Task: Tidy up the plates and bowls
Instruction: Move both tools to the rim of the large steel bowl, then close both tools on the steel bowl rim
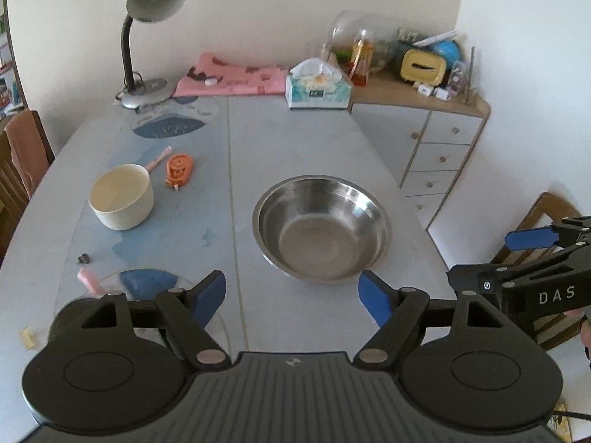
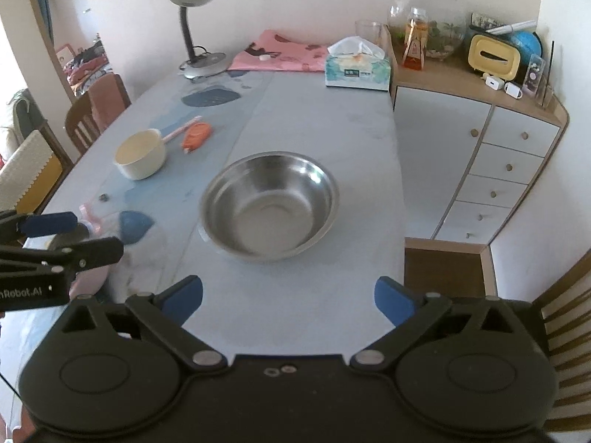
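Left wrist: left gripper point(image 1: 291, 297) jaws apart, empty | right gripper point(image 2: 288, 301) jaws wide, empty | pink item point(image 1: 88, 280) half hidden

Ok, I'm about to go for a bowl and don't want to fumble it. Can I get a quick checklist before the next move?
1. Left tongs empty: ok, nothing between them.
2. Right tongs empty: ok, wide apart.
3. Steel bowl upright and empty: ok.
4. Cream bowl free to lift: ok, though the orange gadget lies close beside it.
5. Table around the steel bowl bare: ok.
6. Dish under the left tongs: cannot tell, mostly hidden.
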